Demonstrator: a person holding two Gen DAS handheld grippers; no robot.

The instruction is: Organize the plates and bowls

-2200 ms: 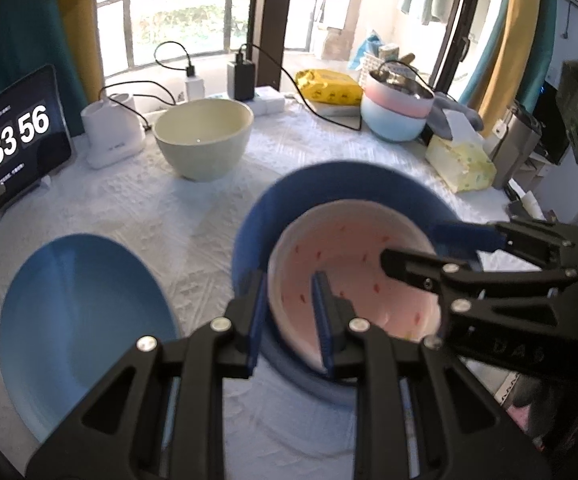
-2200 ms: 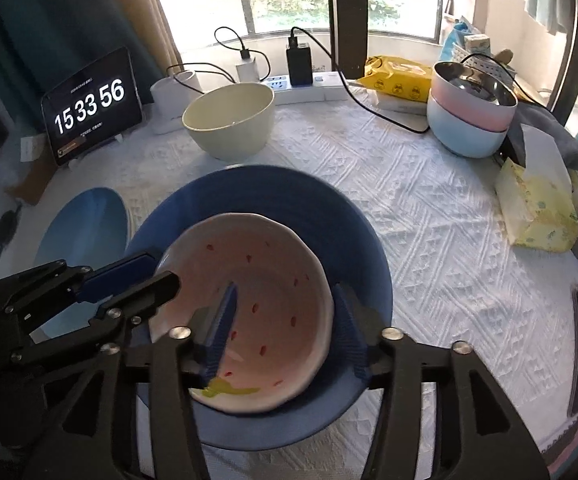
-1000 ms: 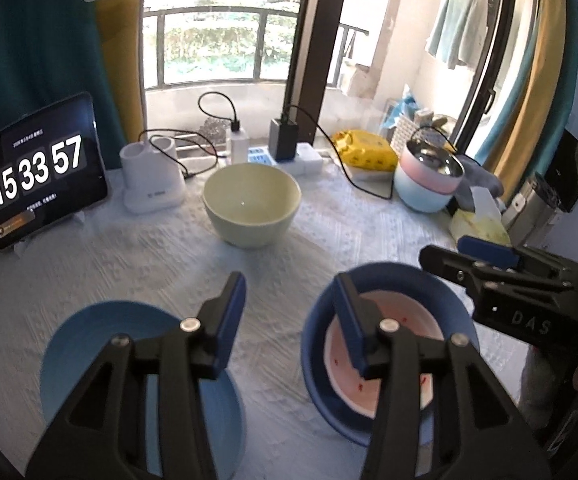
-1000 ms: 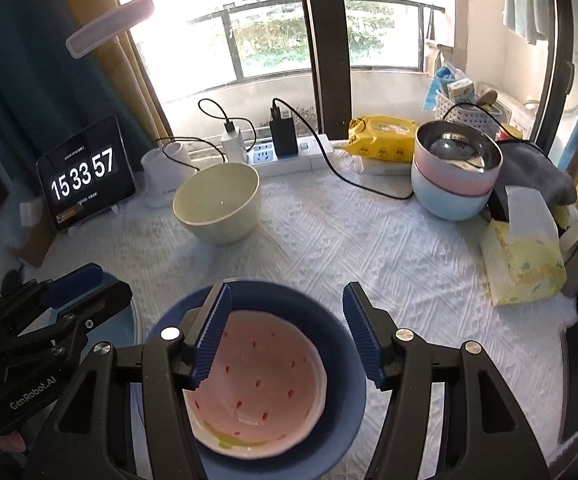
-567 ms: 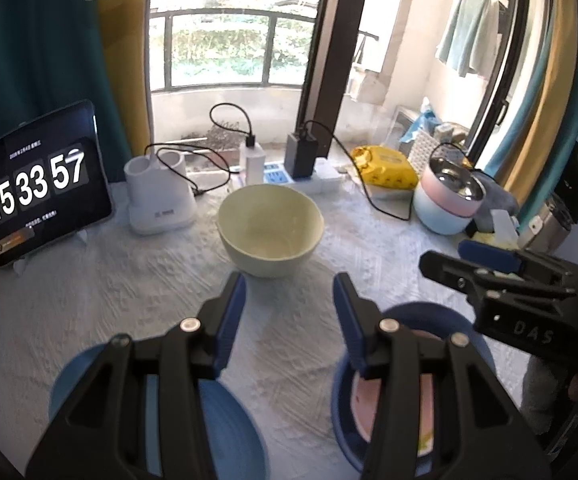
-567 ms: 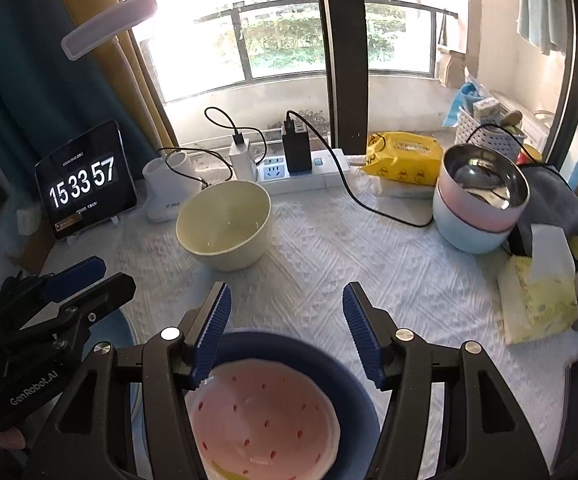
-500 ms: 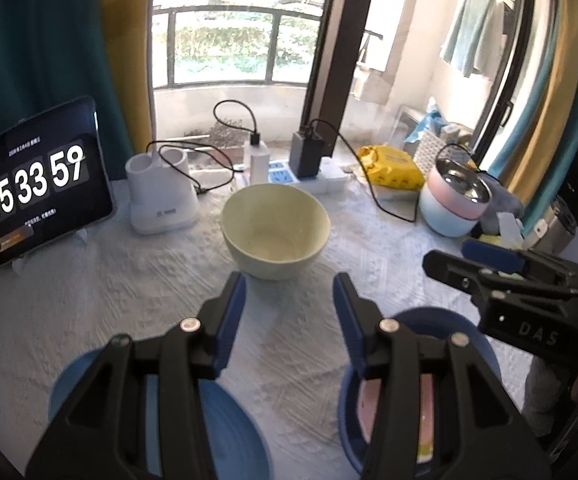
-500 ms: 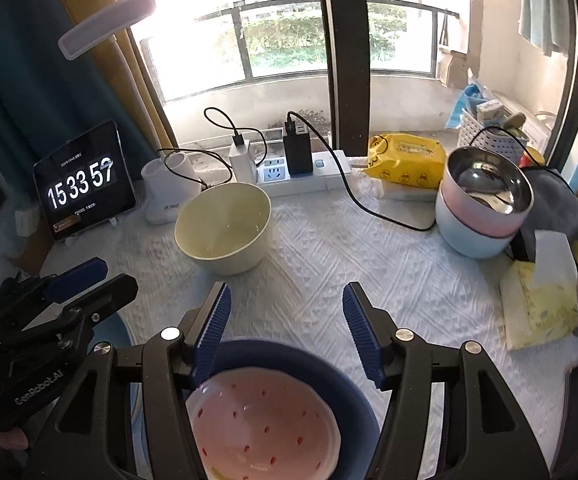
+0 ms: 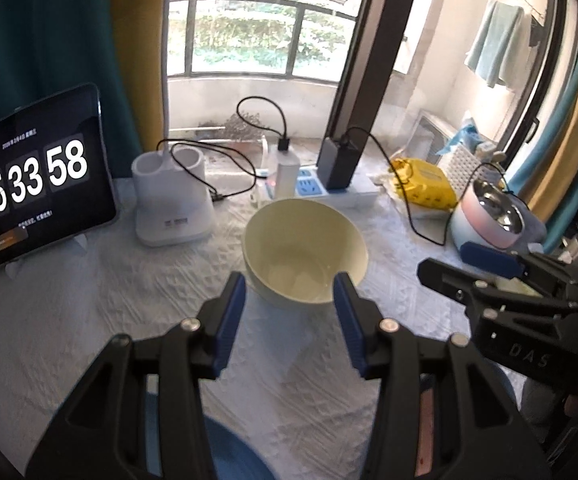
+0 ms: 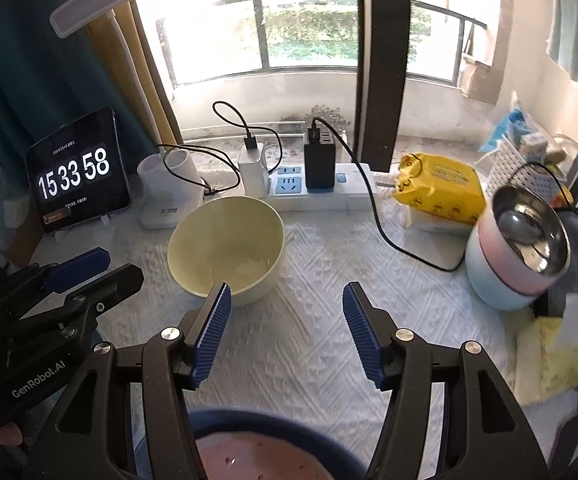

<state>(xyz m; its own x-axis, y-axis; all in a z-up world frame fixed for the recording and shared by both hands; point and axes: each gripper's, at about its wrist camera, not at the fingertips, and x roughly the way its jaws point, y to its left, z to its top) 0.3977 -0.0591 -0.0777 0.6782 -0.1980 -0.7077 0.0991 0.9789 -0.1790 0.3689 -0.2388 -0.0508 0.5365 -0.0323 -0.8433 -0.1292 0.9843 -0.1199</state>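
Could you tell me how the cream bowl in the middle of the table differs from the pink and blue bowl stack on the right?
The cream bowl stands alone; the pink and blue bowl stack is several bowls nested. The cream bowl is one pale colour inside and out, and empty; the stack has a shiny metal liner on top, pink over pale blue. The cream bowl sits mid-table, the stack at the right edge. Both stand upright on the white tablecloth.

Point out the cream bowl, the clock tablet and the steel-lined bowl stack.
cream bowl [image 9: 305, 240], left wrist view, on its inner wall.
clock tablet [image 10: 75, 172], right wrist view, on the screen digits.
steel-lined bowl stack [image 10: 529, 236], right wrist view, on the steel inside of the top bowl.
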